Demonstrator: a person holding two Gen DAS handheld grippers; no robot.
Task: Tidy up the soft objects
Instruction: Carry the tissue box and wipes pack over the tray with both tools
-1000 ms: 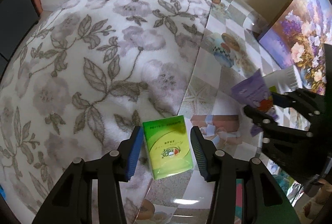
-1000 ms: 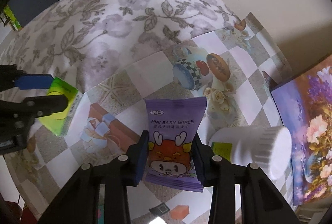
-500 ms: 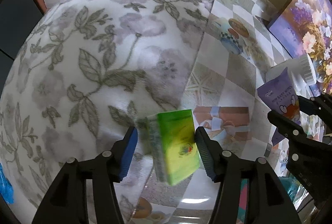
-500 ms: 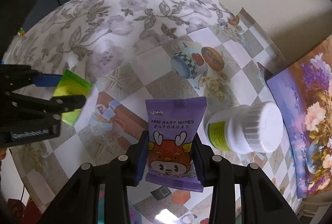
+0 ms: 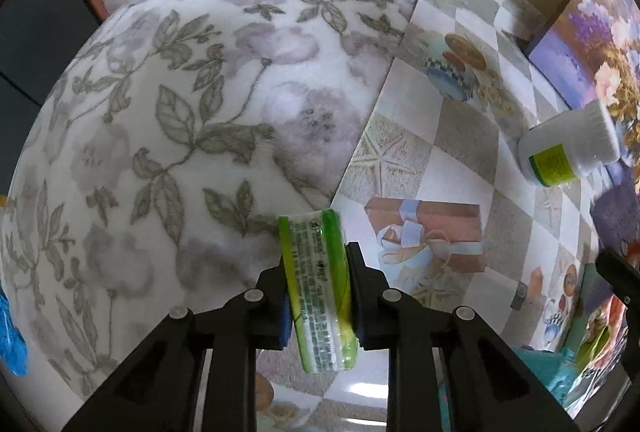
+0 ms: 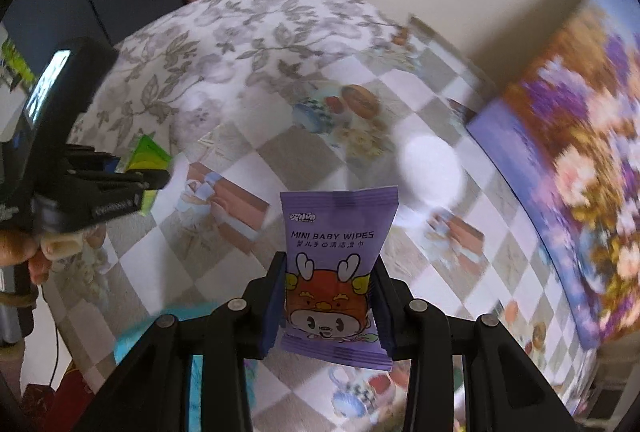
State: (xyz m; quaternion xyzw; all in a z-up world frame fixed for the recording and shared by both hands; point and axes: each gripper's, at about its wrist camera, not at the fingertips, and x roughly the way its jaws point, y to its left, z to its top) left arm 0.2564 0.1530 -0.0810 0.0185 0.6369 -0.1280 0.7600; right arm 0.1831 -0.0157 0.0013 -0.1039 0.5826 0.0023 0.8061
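Note:
My left gripper (image 5: 316, 292) is shut on a green tissue pack (image 5: 318, 292), turned on edge and lifted above the seam between the floral blanket (image 5: 200, 111) and the checkered tablecloth (image 5: 460, 151). My right gripper (image 6: 332, 296) is shut on a purple baby wipes pack (image 6: 338, 272), held upright above the tablecloth (image 6: 280, 151). The left gripper with the green pack (image 6: 150, 155) shows at the left of the right wrist view. The purple pack (image 5: 618, 216) shows blurred at the right edge of the left wrist view.
A white bottle with a green label (image 5: 568, 151) lies on its side on the tablecloth, blurred white in the right wrist view (image 6: 432, 167). A flower painting (image 6: 580, 159) stands along the right. Teal and blue items (image 5: 560, 372) lie at the near edge.
The left gripper closed on the green pack, turned it on edge and lifted it. The right gripper rose and swung with the purple pack still held; the view is motion-blurred.

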